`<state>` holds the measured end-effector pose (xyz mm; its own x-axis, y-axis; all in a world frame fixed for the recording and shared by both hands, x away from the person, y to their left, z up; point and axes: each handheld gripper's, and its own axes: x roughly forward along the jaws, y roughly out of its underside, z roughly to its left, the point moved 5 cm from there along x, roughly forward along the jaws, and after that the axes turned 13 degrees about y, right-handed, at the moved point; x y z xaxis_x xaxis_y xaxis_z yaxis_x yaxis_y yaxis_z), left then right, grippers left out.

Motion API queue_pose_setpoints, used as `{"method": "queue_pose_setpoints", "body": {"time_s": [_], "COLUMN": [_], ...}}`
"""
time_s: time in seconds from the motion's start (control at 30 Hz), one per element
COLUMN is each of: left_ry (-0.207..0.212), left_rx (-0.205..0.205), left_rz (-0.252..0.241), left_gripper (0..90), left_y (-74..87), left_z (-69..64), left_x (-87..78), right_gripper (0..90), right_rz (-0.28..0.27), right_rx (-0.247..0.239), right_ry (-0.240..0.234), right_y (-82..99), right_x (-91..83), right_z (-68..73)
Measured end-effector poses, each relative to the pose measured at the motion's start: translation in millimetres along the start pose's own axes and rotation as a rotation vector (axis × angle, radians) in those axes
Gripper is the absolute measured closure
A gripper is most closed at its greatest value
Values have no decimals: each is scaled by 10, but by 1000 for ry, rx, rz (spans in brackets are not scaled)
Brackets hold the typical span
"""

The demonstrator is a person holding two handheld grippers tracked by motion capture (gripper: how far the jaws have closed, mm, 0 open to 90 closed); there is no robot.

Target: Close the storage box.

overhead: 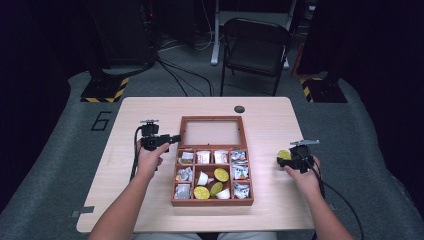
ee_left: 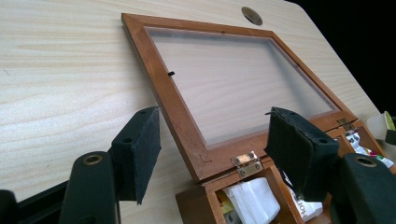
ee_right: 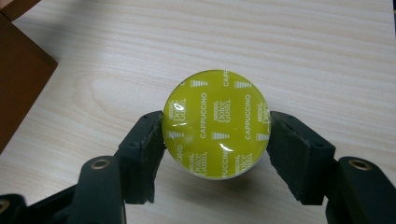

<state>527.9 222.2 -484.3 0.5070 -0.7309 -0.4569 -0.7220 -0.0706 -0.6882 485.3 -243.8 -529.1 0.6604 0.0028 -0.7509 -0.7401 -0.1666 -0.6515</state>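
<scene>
A wooden compartment box [overhead: 212, 202] lies open mid-table, its glass-paned lid [overhead: 212, 132] flat on the table behind it. It holds yellow-green and white capsules and several foil packets. To the right of the box, my right gripper [overhead: 282, 159] is shut on a yellow-green cappuccino capsule [overhead: 284, 154] low over the table. Both pads press the capsule's [ee_right: 215, 123] sides, foil top facing the camera. My left gripper [overhead: 172, 138] is open at the lid's left edge. Its jaws [ee_left: 215, 121] straddle the lid frame [ee_left: 154, 79] near a brass hinge [ee_left: 246, 162], holding nothing.
A round cable hole [overhead: 239, 109] sits at the table's far edge behind the lid. A black folding chair [overhead: 255, 47] stands beyond the table. Bare wooden tabletop [overhead: 145, 190] stretches on both sides of the box.
</scene>
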Motion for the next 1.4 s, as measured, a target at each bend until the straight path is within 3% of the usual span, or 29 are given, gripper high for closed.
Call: {"method": "queue_pose_setpoints", "body": {"time_s": [0.5,0.83,1.1,1.4], "left_ry": [0,-5,-1,-4], "left_rx": [8,-3,10,3], "left_rz": [7,-5,5,6], "left_gripper": [349,349,348,360], "left_y": [-3,-10,-4,0], "left_z": [14,33,26,45], "left_x": [-15,0,4,53], "right_gripper": [298,324,348,372], "right_rz": [-16,-75,-124,-142], "right_rx": [-8,-10,-52,-120], "right_ry": [-1,2,-2,-80], "right_y": [-68,-298,-484,-657], "right_x": [-75,-224,-339,-346], "right_z": [56,84,270,544]}}
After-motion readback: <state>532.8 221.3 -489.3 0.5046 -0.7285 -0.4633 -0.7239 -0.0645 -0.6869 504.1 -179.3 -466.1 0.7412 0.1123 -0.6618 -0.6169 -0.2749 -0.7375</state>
